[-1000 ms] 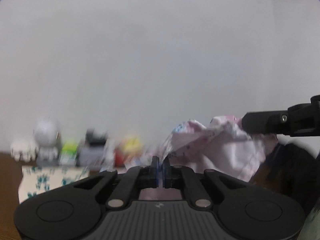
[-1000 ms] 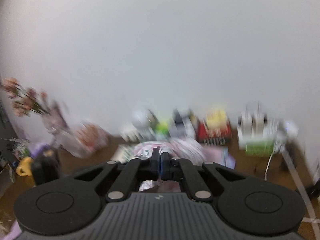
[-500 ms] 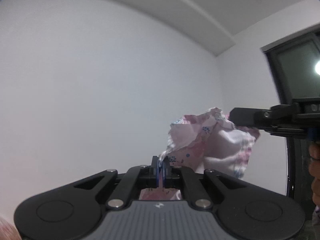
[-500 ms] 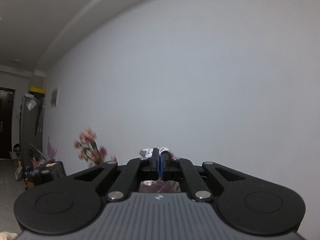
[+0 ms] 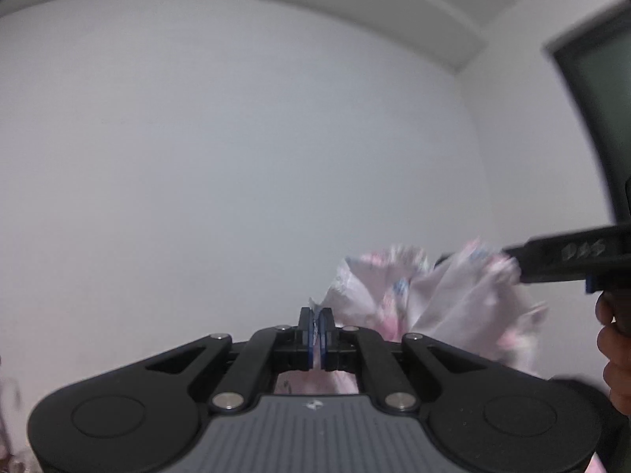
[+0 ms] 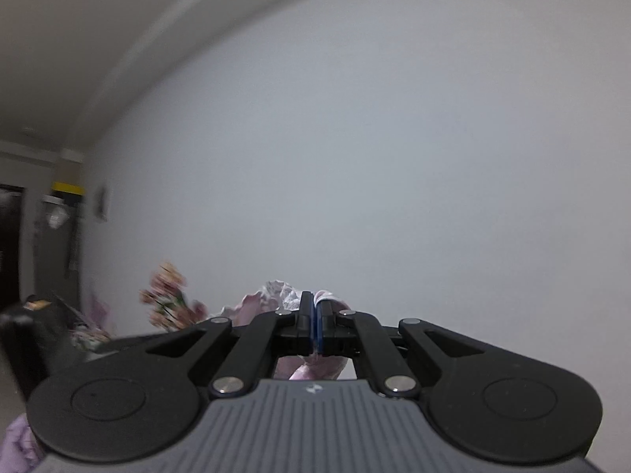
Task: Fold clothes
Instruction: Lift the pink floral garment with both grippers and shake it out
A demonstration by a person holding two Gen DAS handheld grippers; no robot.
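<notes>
The left gripper (image 5: 315, 329) had its two black fingers pressed together on a thin edge of the pink cloth (image 5: 430, 299). The cloth was soft and crinkly, pale pink with small blue and pink marks, and it looked blurry. It hung up in the air, bunched into loose folds, and stretched across to the right gripper (image 5: 508, 262), whose long black fingers showed from the side at the right edge of the left wrist view. A hand (image 5: 615, 354) held that gripper from below. In the right wrist view, the right gripper (image 6: 315, 325) was squeezed shut on the pink cloth (image 6: 276, 295) too, with a ruffled bit poking up past its blue pads (image 6: 320, 327). More cloth showed under the fingers. Behind both grippers stood a plain white wall (image 6: 374, 157), smooth and flat. A bunch of pink flowers (image 6: 167, 295) was low on the left, blurry. A dark window frame (image 5: 587, 118) ran down the right side of the left wrist view.
</notes>
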